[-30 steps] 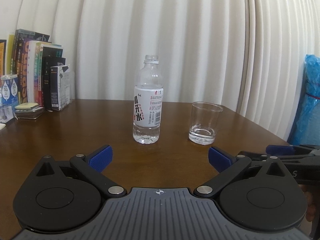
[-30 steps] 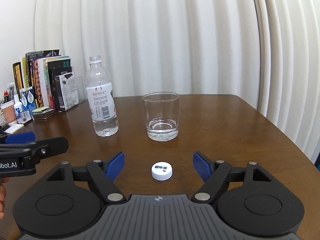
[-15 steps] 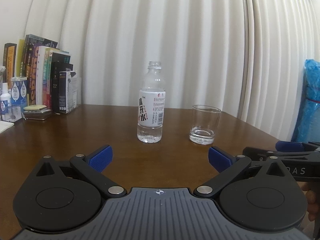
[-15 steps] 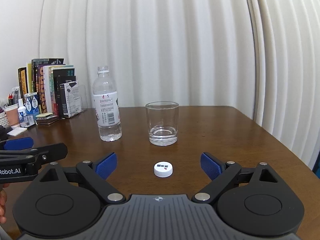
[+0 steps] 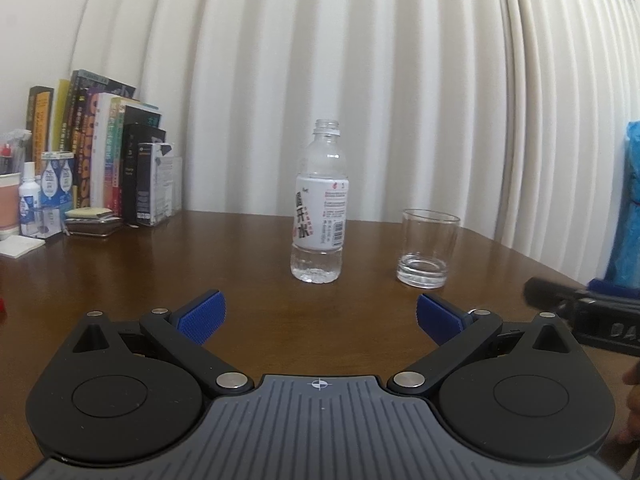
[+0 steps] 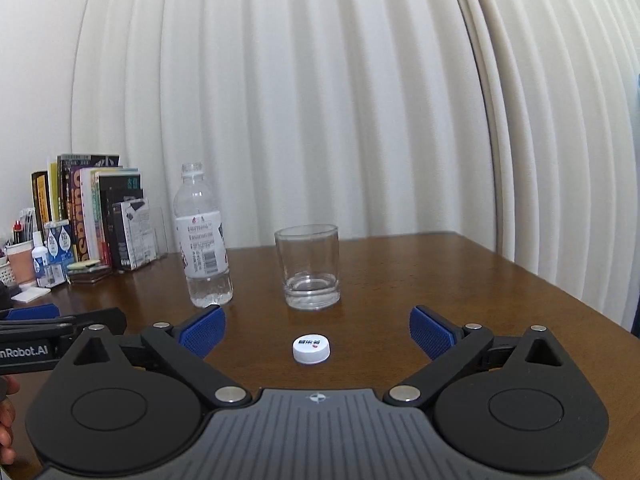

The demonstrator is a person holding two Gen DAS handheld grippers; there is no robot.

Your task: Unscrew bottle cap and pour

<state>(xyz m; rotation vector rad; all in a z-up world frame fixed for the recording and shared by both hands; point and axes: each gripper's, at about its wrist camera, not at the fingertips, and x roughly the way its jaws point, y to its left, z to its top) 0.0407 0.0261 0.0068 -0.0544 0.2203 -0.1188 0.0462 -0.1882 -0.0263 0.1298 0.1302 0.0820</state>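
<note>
White cap (image 6: pixel 311 350) between opening right jaws

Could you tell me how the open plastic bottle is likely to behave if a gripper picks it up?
The bottle is nearly empty, so probably light and easily tipped. Its thin clear wall may buckle when squeezed. Uncapped, it could spill its remaining water if tilted.

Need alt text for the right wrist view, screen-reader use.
The right gripper is opening over a white bottle cap lying on the wooden table, pads clear of it. Beyond stand an uncapped bottle and a glass, with books at left.
</note>
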